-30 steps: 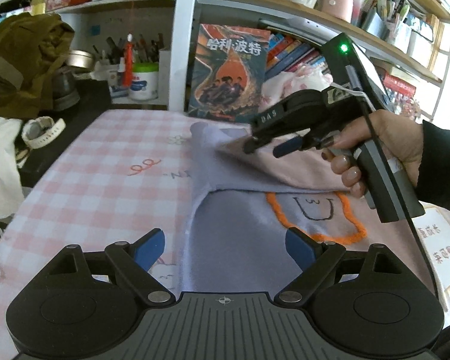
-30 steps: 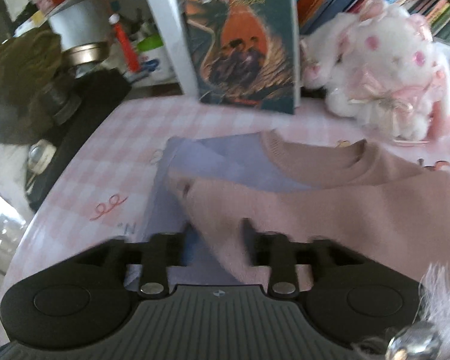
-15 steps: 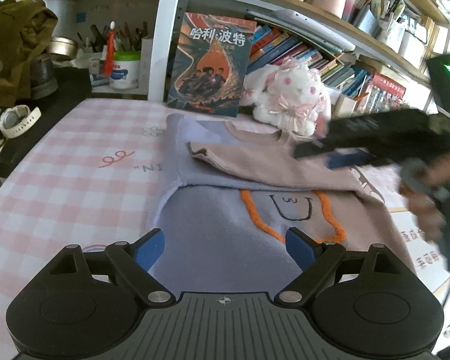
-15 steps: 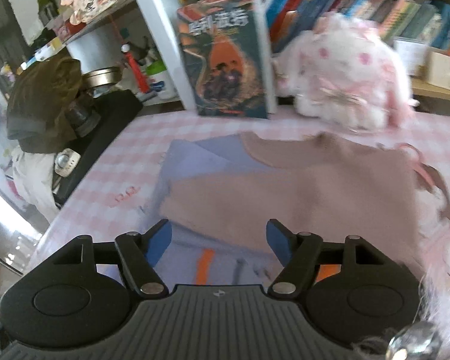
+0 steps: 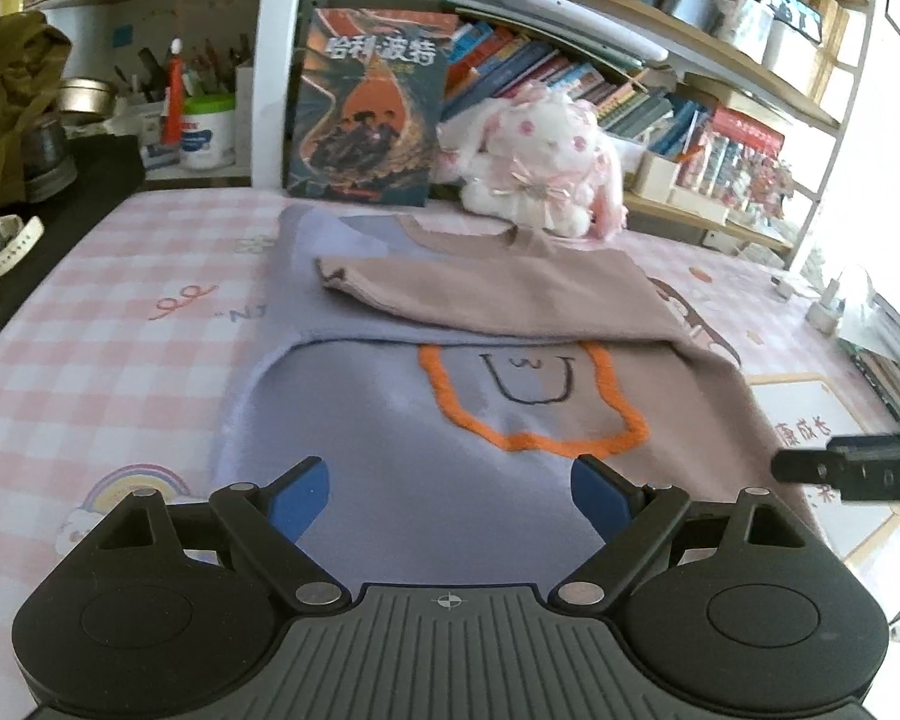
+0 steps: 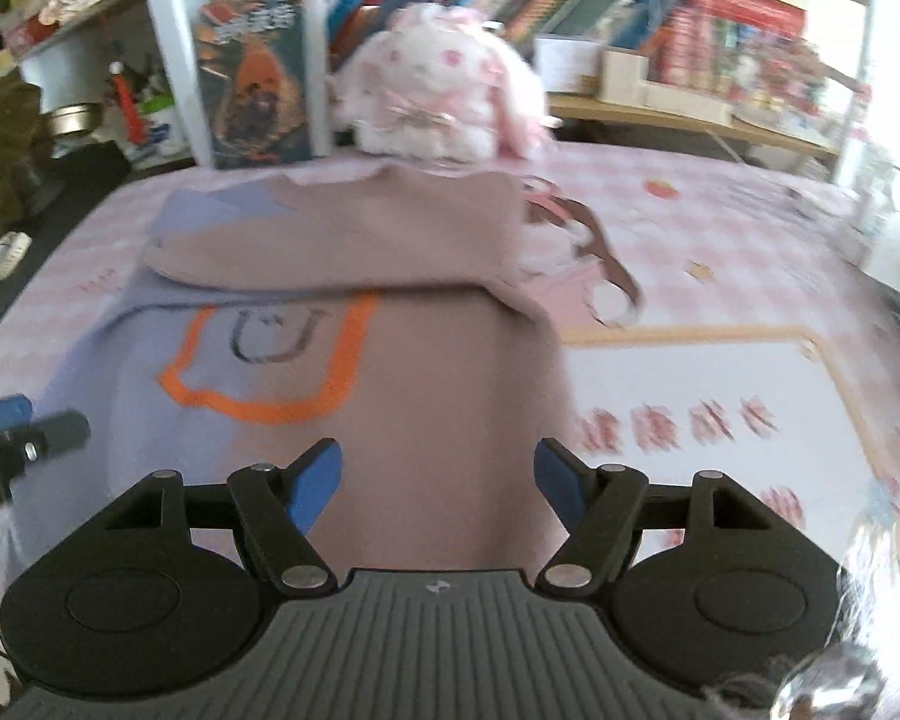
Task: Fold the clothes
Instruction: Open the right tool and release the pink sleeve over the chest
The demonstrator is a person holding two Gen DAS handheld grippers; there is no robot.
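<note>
1. While both tongs hover over the near edge of the desk (image 5: pixel 108 324), we see the sweater (image 5: pixel 426 438) lying flat on the pink checked cloth, its neck toward the far edge by the plush rabbit (image 5: pixel 534 168) and the standing book (image 5: pixel 369 108).
2. One half of it is lilac and the other dusty pink, with an orange-outlined face in the middle. A pink sleeve (image 5: pixel 480 294) lies folded across the chest, its cuff reaching the lilac side.
3. Our left tongs (image 5: pixel 450 498) stand wide open over the lilac hem with nothing between the blue pads. Our right tongs (image 6: pixel 438 486) are equally spread and empty over the pink hem.
4. We judge the fold to be partway: a sleeve is in, while the body below it lies at full length.
5. The lilac sleeve we cannot make out, so we cannot tell whether it is tucked beneath the pink one.
6. If the hem comes next, each pair of tongs would need to close on its own bottom corner, and the two would have to lift together toward the collar. The knit looks soft and may sag or drag the folded sleeve askew.
</note>
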